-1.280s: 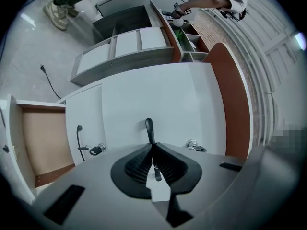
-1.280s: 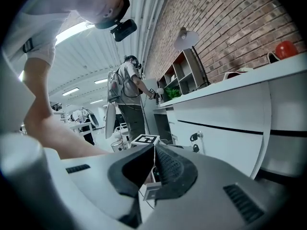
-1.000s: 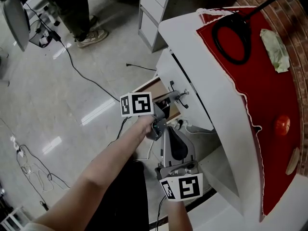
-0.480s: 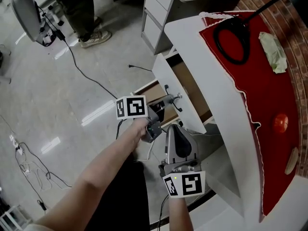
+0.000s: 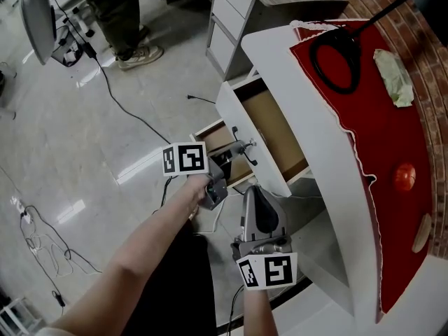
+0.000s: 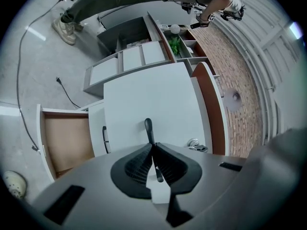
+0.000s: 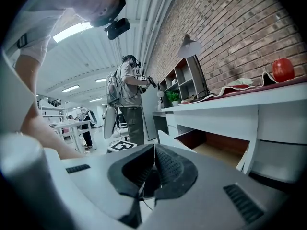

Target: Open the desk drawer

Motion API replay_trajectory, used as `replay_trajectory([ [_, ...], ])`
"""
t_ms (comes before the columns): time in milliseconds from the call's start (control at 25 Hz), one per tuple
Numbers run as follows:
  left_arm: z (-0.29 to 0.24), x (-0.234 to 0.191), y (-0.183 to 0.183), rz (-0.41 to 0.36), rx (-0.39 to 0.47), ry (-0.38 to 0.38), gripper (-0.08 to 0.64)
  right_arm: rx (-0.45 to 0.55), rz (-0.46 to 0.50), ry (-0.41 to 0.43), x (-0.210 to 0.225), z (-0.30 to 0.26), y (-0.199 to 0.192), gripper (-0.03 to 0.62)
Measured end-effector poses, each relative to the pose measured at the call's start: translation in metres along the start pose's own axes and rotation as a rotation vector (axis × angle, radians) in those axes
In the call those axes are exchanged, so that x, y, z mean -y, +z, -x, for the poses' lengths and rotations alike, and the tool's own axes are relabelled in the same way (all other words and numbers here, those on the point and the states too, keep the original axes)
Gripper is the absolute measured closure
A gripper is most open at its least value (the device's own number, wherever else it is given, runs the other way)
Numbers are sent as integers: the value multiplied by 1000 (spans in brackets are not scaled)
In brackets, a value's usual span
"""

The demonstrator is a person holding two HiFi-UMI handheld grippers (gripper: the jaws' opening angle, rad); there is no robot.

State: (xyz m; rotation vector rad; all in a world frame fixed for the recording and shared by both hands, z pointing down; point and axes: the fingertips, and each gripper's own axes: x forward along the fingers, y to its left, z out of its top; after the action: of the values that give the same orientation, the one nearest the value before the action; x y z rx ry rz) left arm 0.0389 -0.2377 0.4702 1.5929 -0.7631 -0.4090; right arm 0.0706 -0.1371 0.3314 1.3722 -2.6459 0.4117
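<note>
My L gripper (image 6: 154, 152) is clenched on the handle (image 6: 148, 127); drawer (image 5: 273, 128), partly out, lies straight ahead, so pull goes back twd me. R gripper (image 7: 153, 164) closed, empty.

Part-open desk drawer (image 5: 271, 128), brown floor showing. The left gripper (image 5: 231, 154) meets the handle (image 5: 243, 145) on its white front. The right gripper (image 5: 255, 193) is just below, apart from it. The red cloth (image 5: 378, 117) on the desk top (image 5: 294, 68) carries 1 black cable loop (image 5: 336, 54) and 1 red round fruit (image 5: 404, 177).
</note>
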Motion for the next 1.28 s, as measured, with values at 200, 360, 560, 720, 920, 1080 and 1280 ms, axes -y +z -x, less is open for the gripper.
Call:
replay_trajectory([
  [200,9,-2,-1,-4,-1,13,529,5,-6,3,-3,1,2,574],
  [360,21,-4,-3,4,14,20,529,-3,-22,15,-9,2,0,574],
  [560,31,-6,-5,-11,3,32,528,-7,-14,20,-15,5,-2,574],
  [720,36,-7,-5,4,11,35,529,-8,-11,27,-19,8,-3,574],
  [920,44,-7,-6,-6,0,42,528,9,-15,33,-23,12,2,574],
  [1080,51,-9,-8,0,-1,47,528,17,-18,43,-25,14,6,574],
  [1280,57,-24,-12,-2,-4,87,528,18,-17,51,-24,15,5,574],
])
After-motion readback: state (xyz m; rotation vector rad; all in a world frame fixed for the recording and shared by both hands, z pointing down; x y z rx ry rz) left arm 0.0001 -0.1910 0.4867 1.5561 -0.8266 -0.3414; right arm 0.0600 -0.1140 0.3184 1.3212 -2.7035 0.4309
